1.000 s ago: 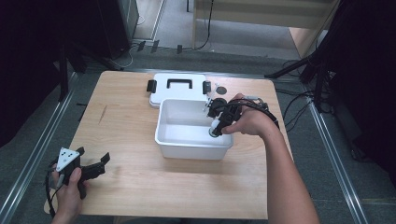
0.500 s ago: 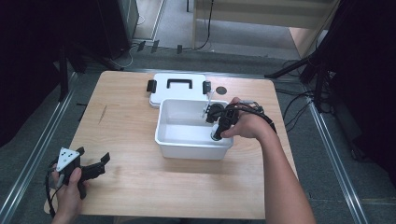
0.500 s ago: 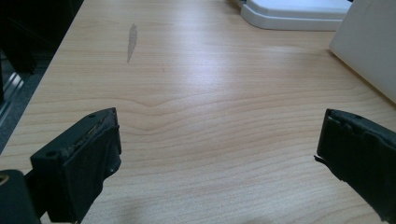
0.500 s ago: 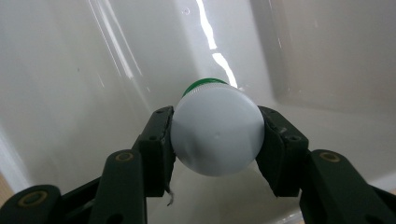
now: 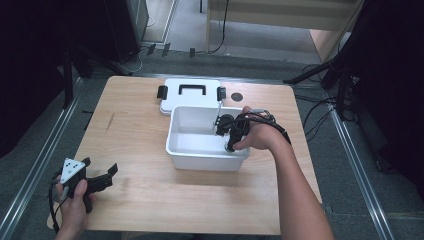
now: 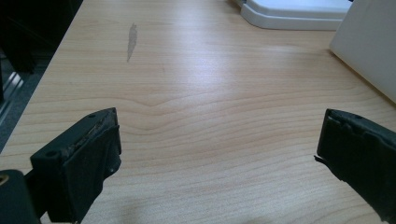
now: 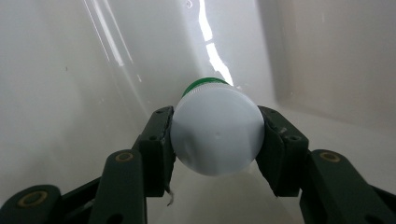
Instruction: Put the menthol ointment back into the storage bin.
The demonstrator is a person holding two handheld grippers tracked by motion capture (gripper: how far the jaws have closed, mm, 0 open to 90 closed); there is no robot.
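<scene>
A white bottle (image 7: pixel 215 135) with a green cap at its far end sits between the jaws of my right gripper (image 7: pixel 215 126), which is shut on it. That gripper (image 5: pixel 229 142) points down inside the white bin (image 5: pixel 207 159), near its right wall, with the hand above it hiding the bottle in the high view. My left gripper (image 5: pixel 102 172) rests low over the table's front left corner, open, and nothing lies between its jaws (image 6: pixel 219 135). The bin's wall (image 6: pixel 369 46) rises at the right of the left gripper view.
The bin's white lid (image 5: pixel 190 95) with black handle and clasps lies flat behind the bin. A round black hole (image 5: pixel 237 96) sits in the tabletop to the lid's right. A grey stain (image 6: pixel 131 39) marks the wood on the left side. Bare wood surrounds the left gripper.
The right hand has sunk deeper into the bin with the bottle, toward its front right corner. The left hand has stayed put.
</scene>
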